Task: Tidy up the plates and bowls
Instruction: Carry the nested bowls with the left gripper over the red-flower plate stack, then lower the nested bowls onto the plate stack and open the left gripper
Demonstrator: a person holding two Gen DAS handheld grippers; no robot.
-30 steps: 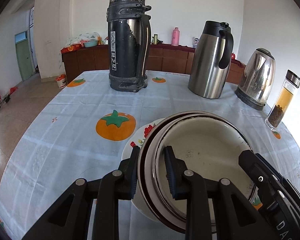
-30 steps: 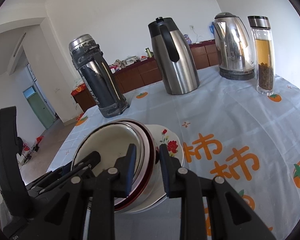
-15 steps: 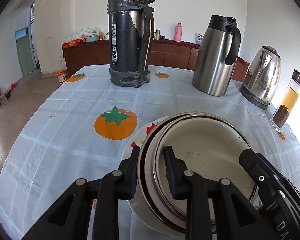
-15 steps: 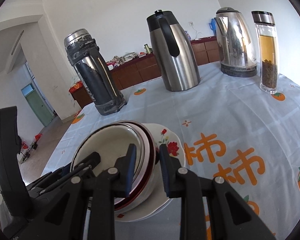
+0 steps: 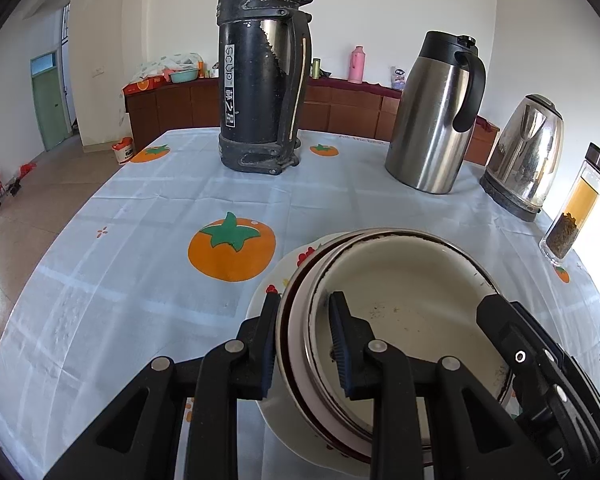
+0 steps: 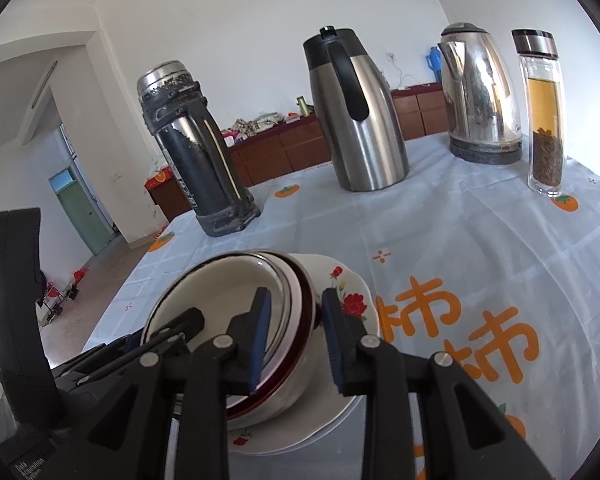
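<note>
A stack of nested cream bowls [image 5: 404,300] with dark red rims sits over a white flowered plate [image 5: 278,280] on the tablecloth. My left gripper [image 5: 305,340] is shut on the left rim of the bowl stack, one finger outside and one inside. My right gripper [image 6: 294,336] is shut on the right rim of the same bowl stack [image 6: 228,292], above the flowered plate [image 6: 352,300]. The right gripper's body shows at the lower right of the left wrist view, the left gripper's body at the left of the right wrist view.
A black thermos [image 5: 262,80], a steel carafe [image 5: 436,116], an electric kettle [image 5: 526,152] and a glass tea bottle [image 5: 576,208] stand along the far side of the table [image 5: 140,240]. A wooden sideboard runs behind.
Both grippers with the bowl stack have moved forward toward the far side of the table; the thermos and carafe look closer. The grips are unchanged.
</note>
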